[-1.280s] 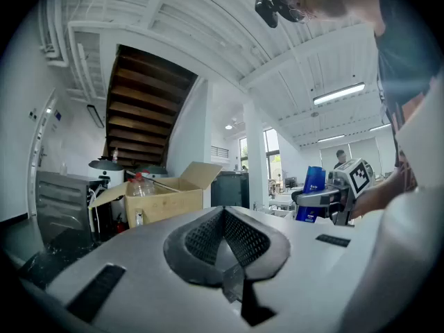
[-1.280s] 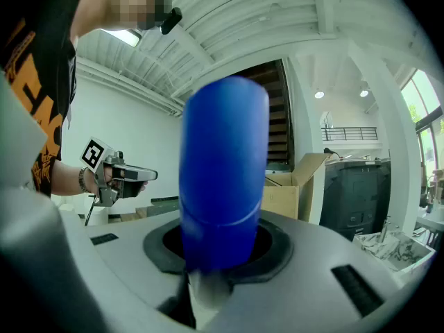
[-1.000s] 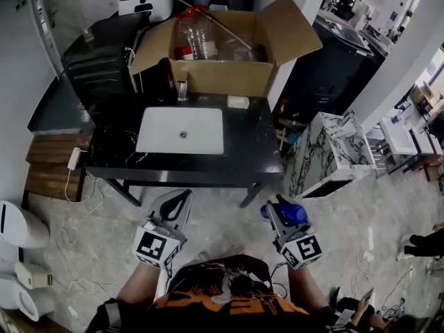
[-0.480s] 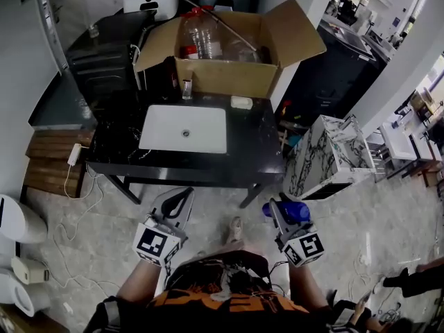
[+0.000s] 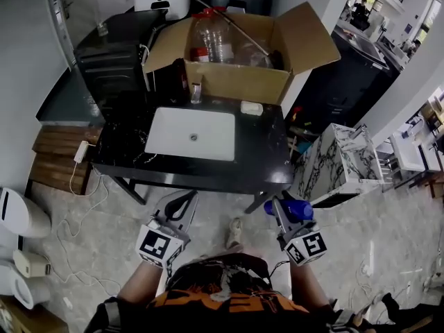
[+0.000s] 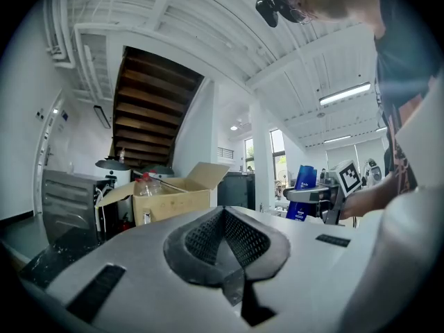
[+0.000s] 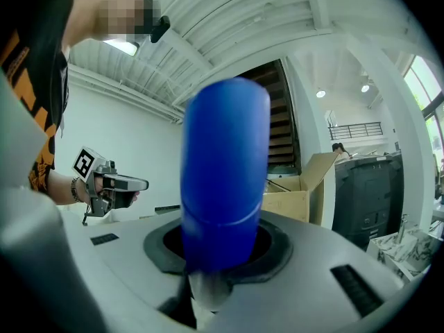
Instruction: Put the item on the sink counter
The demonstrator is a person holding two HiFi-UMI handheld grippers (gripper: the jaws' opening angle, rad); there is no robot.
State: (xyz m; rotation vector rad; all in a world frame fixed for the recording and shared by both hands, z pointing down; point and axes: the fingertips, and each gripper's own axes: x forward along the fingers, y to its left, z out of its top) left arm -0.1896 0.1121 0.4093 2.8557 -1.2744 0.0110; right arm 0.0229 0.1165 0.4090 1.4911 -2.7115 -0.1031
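My right gripper (image 5: 279, 207) is shut on a blue bottle (image 5: 292, 209), which stands up out of the jaws and fills the right gripper view as a blue bottle (image 7: 225, 172). The left gripper (image 5: 184, 200) is shut with nothing in it; its jaws (image 6: 223, 214) meet at the tip. From the left gripper view the blue bottle (image 6: 303, 186) shows off to the right. Both grippers hang over the floor, short of the black sink counter (image 5: 258, 164) with its white basin (image 5: 191, 134).
An open cardboard box (image 5: 236, 82) with plastic bottles stands at the counter's back, with a faucet (image 5: 196, 91) and a soap bar (image 5: 251, 107) in front of it. A marble-patterned cabinet (image 5: 338, 159) is right of the counter. Cables and white devices (image 5: 21, 214) lie left.
The counter and box have slid slightly down and right in the head view as the person steps nearer. Both grippers keep their pose, the bottle still held.
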